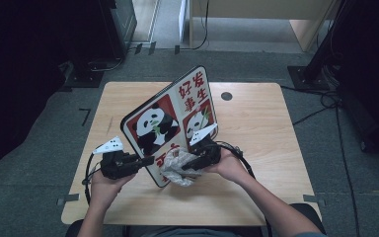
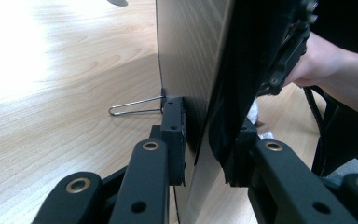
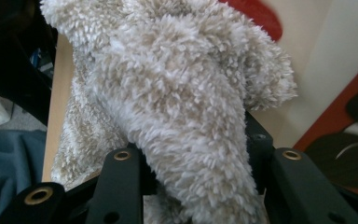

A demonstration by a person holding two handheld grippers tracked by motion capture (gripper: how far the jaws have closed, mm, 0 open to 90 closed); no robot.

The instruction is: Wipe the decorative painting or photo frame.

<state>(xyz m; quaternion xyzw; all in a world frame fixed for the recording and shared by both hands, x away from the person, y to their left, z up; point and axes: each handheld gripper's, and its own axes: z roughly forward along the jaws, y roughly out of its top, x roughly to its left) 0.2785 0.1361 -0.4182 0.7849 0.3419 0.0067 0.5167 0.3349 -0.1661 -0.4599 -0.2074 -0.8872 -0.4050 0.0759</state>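
Observation:
A board (image 1: 170, 118) printed with pandas and red Chinese characters stands tilted on the wooden table (image 1: 256, 148). My left gripper (image 1: 145, 160) is shut on its lower left edge; in the left gripper view my jaws (image 2: 209, 149) clamp the thin panel (image 2: 191, 70), with a wire stand (image 2: 133, 106) behind it. My right gripper (image 1: 190, 165) is shut on a fluffy beige cloth (image 1: 177, 170) held against the board's lower front. In the right gripper view the cloth (image 3: 177, 93) bulges out between my jaws (image 3: 196, 154), with the board's face (image 3: 317, 56) just beyond.
A dark round grommet (image 1: 226, 96) sits in the table's far side. Cables (image 1: 325, 103) and a stand base (image 1: 306, 74) lie on the grey floor at the right. The person's right hand (image 2: 326, 65) shows past the board in the left gripper view.

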